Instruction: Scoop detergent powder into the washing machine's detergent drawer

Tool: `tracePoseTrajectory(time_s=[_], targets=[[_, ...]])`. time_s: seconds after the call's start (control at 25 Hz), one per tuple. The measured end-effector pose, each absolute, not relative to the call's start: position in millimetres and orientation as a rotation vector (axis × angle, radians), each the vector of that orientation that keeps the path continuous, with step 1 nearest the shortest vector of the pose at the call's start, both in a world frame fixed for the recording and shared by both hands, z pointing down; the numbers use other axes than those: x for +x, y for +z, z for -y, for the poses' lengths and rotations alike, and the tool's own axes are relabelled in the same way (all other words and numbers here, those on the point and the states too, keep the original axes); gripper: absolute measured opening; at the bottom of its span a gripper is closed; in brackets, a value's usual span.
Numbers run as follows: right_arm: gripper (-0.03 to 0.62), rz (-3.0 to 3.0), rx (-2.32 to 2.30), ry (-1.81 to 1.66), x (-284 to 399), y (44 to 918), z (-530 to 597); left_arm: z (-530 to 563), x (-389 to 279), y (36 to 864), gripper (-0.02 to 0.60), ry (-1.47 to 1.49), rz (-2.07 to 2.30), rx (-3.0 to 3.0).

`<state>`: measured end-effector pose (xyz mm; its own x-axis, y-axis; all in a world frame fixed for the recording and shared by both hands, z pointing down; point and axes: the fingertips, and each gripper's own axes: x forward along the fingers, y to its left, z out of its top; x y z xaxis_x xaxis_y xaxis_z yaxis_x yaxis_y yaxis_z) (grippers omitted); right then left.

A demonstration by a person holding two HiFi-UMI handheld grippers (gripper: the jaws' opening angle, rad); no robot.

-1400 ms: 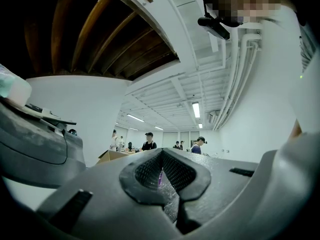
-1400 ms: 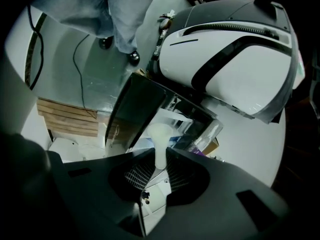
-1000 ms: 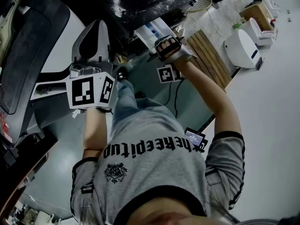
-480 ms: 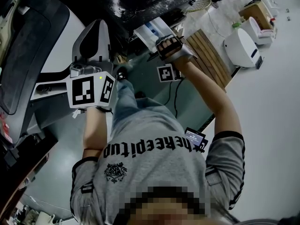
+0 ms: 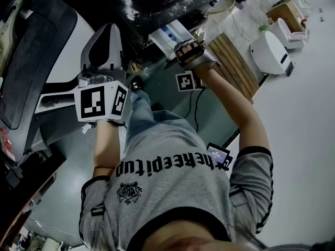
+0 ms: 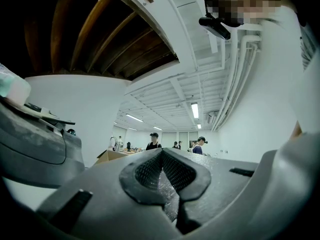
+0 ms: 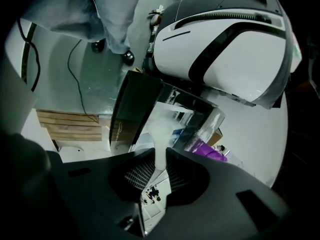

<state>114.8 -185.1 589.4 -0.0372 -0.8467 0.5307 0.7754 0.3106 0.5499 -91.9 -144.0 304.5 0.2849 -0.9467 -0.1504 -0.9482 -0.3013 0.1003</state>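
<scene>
Pinching white scoop point(image 7: 161, 130) by its handle in right hand-held gripper point(image 7: 160, 161), clamped from both sides. Holding scoop bowl out past the pads, over pulled-out detergent drawer point(image 7: 192, 116). Can't tell whether any powder in bowl. From right gripper view: drawer jutting out below white washing machine point(image 7: 225, 44) with dark band across it. Something purple point(image 7: 209, 151) just beside drawer, unclear what. Wooden pallet point(image 7: 62, 124) on floor point(image 7: 95, 84) at left. Dark shoe point(image 7: 129, 58) near machine's corner. From head view: gloved right hand up by the drawer, marker cube just below it.

Holding left hand-held gripper point(image 6: 162, 161) pressed together, pads meeting at the tips. Crinkly shiny bit in gap behind pads, can't tell what. Aimed upward at white ceiling point(image 6: 165, 94), well apart from drawer and scoop. People point(image 6: 151, 141) standing far off across the room.
</scene>
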Motion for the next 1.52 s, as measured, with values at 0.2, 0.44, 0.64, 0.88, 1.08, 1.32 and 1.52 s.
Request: tracePoseTrajectory(time_s=[0.2, 0.44, 0.64, 0.88, 1.08, 1.32, 1.52], targets=[[0.063, 0.93, 0.092, -1.323, 116, 587, 184, 143, -88, 303, 0.003, 0.281, -1.844, -2.514], [0.063, 0.938, 0.097, -1.327, 115, 587, 181, 139, -83, 300, 0.003, 0.278, -1.831, -2.514], [0.063, 1.091, 0.246, -1.168, 118, 584, 185, 135, -83, 300, 0.003, 0.271, -1.836, -2.51], [0.063, 1.421, 0.556, -0.697, 129, 584, 187, 130, -80, 297, 0.003, 0.257, -1.827, -2.507], [0.063, 1.63, 0.76, -0.379, 127, 560, 183, 130, -76, 292, 0.003, 0.25, -1.79, -2.516], [0.063, 1.878, 0.956, 0.0, 115, 550, 179, 143, -71, 281, 0.003, 0.253, -1.707, -2.558], [0.063, 1.965, 1.115, 0.148, 105, 519, 183, 156, -73, 269, 0.003, 0.241, -1.621, -2.606]])
